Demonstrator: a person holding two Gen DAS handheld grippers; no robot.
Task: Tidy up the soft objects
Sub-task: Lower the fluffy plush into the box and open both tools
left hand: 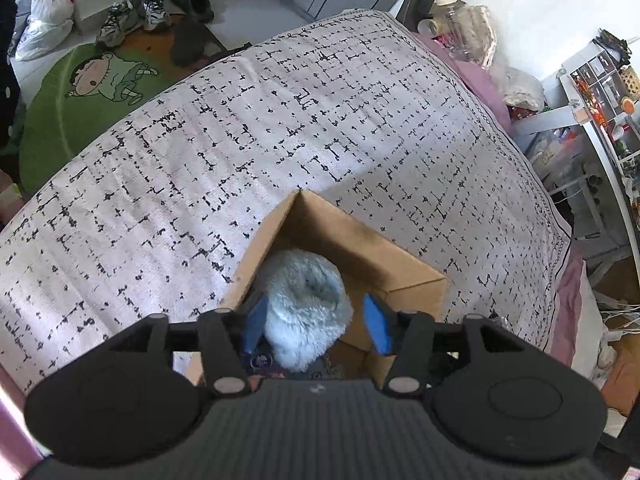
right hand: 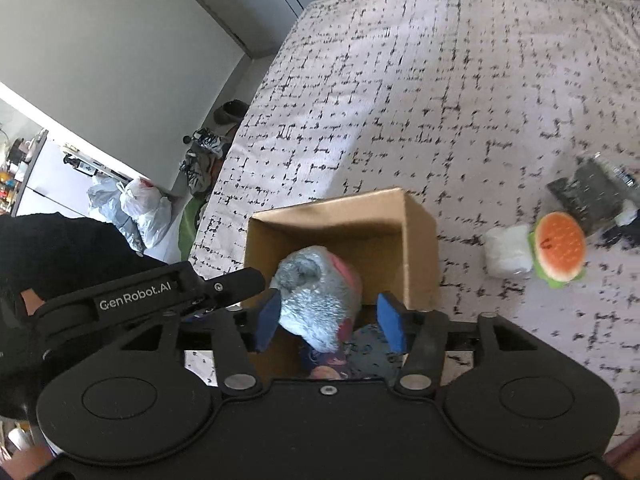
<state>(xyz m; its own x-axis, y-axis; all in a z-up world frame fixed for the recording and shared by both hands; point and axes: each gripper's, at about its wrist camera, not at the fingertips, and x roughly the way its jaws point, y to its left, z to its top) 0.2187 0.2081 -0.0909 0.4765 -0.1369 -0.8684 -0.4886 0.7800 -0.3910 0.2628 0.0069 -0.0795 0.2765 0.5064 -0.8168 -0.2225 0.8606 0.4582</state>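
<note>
An open cardboard box [left hand: 360, 236] [right hand: 420, 248] stands on the patterned bedspread [left hand: 240, 140]. A fluffy grey-blue plush [left hand: 304, 304] [right hand: 316, 300] with a pink patch sticks up out of it, over other coloured items in the bottom. My left gripper [left hand: 316, 322] is open around the plush, its right blue pad clear of the fur. My right gripper [right hand: 330, 322] is also open around the same plush, with a gap at its right pad. The left gripper's black body [right hand: 136, 292] reaches in beside the box. A burger plush [right hand: 558, 244] and a white soft roll [right hand: 506, 252] lie to the box's right.
A dark packet [right hand: 588, 192] lies behind the burger plush. Off the bed are a green cartoon rug [left hand: 80, 92], shoes [left hand: 136, 16], plastic bags [right hand: 140, 204] and a cluttered shelf [left hand: 592, 92]. A person's dark sleeve [right hand: 60, 248] is at the left.
</note>
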